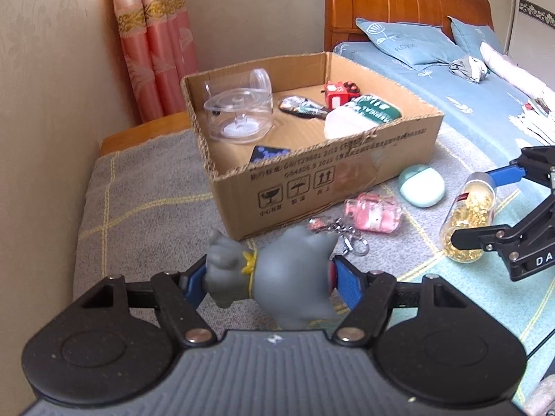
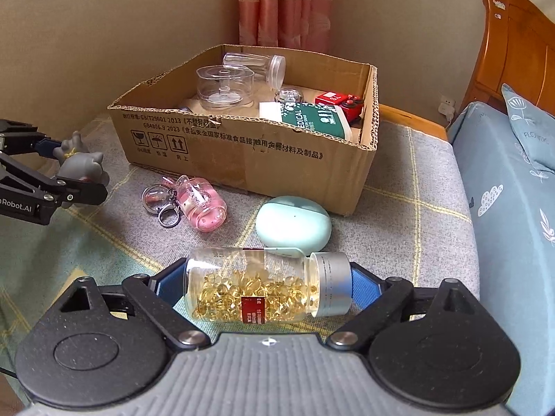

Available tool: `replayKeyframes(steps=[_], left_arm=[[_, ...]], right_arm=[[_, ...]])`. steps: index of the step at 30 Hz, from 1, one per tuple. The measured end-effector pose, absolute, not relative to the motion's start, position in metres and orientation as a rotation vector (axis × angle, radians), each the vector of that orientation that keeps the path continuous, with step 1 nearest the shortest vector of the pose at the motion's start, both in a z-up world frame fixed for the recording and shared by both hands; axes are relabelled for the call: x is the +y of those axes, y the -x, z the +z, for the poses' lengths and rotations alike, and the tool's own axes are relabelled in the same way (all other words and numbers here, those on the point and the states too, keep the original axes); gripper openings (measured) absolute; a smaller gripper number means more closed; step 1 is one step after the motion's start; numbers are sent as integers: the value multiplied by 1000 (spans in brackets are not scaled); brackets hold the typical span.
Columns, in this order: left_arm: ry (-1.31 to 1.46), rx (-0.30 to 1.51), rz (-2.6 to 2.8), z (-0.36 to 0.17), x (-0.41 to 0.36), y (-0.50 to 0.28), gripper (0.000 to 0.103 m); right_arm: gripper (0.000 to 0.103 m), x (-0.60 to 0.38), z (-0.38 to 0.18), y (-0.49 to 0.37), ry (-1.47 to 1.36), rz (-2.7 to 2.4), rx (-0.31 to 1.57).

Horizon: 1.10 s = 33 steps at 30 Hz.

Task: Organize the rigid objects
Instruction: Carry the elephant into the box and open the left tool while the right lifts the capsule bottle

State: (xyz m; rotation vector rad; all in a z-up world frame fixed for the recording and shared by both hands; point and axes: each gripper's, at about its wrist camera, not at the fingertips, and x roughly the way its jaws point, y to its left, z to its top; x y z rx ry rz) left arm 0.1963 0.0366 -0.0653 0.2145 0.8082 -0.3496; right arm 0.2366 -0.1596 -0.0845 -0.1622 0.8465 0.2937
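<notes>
Since both loads go into the far cardboard box (image 2: 249,159), left gripper (image 1: 267,277) clamps the grey figurine (image 1: 277,274); right gripper (image 2: 267,287) pinches the capsule bottle (image 2: 249,284) end-to-end.

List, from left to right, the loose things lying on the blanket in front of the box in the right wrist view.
Key rings → pink keychain bottle → mint green case.
</notes>
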Motion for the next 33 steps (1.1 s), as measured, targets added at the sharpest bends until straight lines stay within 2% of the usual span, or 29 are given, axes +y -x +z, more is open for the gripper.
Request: replayKeyframes(steps=[10,17,20,21,22,26,30,33], left_arm=[[-261,688,-444,-5,1,-217,72],[-331,674,-447,-1,-34,-270,72],[-333,661,-427,-4,-42,-285,79],[-332,648,-416,-5,-43,-287,86],[-332,637,-400,-6,-44,-287,88],[-281,635,-398,-5,-34,-278,90],[-276,637,-356,-9,-21,-255,100],[-258,656,-315,-13,-11,-237,101]], right_arm=[[96,-176,-53,-232,169,368,815],[96,-187,-32,-235,194,346,767],[96,-191,-27,-236,197,338,756],[96,-192,-26,-237,196,338,754],[96,-193,-25,-237,195,337,754],[96,-193,-25,-238,196,340,751],[96,-191,-23,-241,195,349,749],[96,-187,-17,-247,192,361,742]])
